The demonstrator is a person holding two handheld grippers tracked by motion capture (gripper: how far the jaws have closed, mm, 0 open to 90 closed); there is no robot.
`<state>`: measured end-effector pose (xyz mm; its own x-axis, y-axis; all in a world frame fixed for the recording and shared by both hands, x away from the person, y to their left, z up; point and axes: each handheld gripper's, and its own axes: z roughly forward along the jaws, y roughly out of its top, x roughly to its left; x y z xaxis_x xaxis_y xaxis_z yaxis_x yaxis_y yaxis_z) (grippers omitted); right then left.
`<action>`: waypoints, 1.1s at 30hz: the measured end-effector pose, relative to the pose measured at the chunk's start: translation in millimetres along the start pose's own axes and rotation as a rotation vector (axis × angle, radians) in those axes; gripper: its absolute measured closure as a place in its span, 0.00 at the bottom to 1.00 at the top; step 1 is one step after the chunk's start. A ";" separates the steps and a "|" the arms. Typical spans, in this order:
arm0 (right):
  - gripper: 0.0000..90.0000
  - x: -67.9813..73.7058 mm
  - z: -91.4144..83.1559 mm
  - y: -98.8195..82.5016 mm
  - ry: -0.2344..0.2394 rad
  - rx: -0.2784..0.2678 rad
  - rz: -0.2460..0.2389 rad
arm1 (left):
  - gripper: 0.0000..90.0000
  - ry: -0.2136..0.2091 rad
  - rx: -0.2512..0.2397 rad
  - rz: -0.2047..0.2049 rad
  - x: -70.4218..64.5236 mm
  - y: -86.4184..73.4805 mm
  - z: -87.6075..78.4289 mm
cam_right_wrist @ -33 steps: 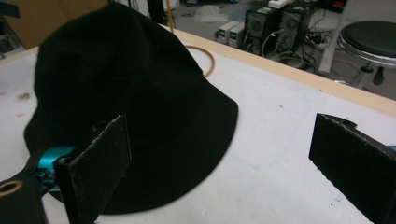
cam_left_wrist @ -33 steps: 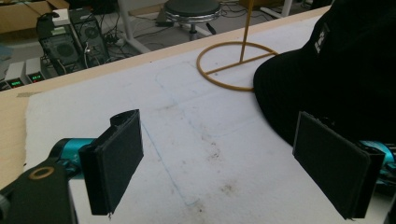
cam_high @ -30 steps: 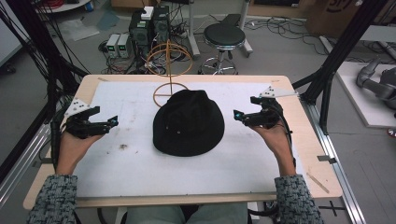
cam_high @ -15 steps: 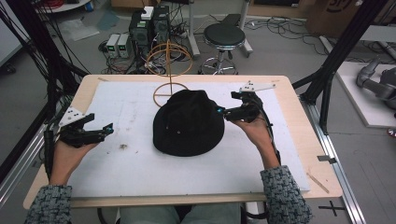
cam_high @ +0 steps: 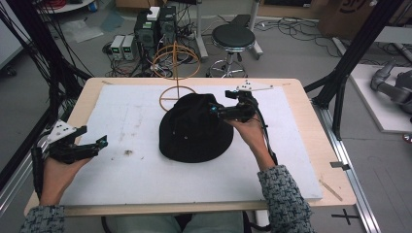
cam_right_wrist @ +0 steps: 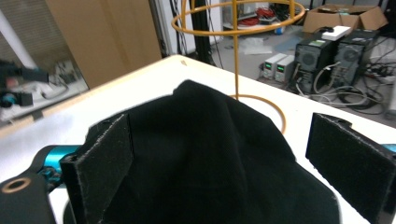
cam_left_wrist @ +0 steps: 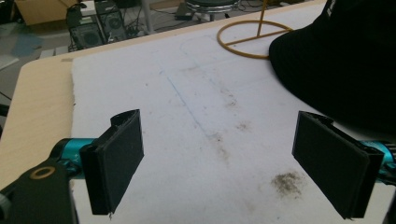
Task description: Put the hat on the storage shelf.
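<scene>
The black fabric hat (cam_high: 196, 128) lies unmoved; the right claw (cam_high: 214, 110), jaws apart, has advanced onto its crown, the left claw (cam_high: 99, 144) retreating, also spread.

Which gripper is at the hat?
The right gripper: its open jaws reach over the black hat. The left gripper sits open over the white mat, apart from the hat.

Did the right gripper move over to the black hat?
Yes. The right gripper moved left from the table's right side until it sat over the black hat, jaws open.
</scene>
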<state>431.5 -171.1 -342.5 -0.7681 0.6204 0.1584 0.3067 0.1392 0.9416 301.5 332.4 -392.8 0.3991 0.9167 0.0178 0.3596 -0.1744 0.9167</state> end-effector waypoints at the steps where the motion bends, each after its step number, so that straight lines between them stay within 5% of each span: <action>1: 0.08 0.0 0.0 0.0 0.000 0.000 0.000 | 0.19 0.001 -0.001 -0.004 0.8 -1.2 -1.7; 12: 0.08 6.3 25.5 0.2 0.021 -0.004 0.011 | 0.19 0.021 -0.010 -0.017 3.6 -9.9 -18.6; 21: 0.08 8.9 31.6 -0.7 -0.001 -0.096 0.047 | 0.19 0.011 -0.005 -0.009 1.0 -9.2 -14.4; 33: 0.26 9.9 41.6 -5.9 -0.006 -0.073 0.090 | 0.19 0.014 -0.005 -0.013 1.9 -10.1 -15.5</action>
<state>445.5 -133.6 -358.8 -0.7362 0.6323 0.2414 0.3319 0.0265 0.9430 285.5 341.5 -395.9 0.3829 0.9237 0.0118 0.3601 -0.1610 0.9189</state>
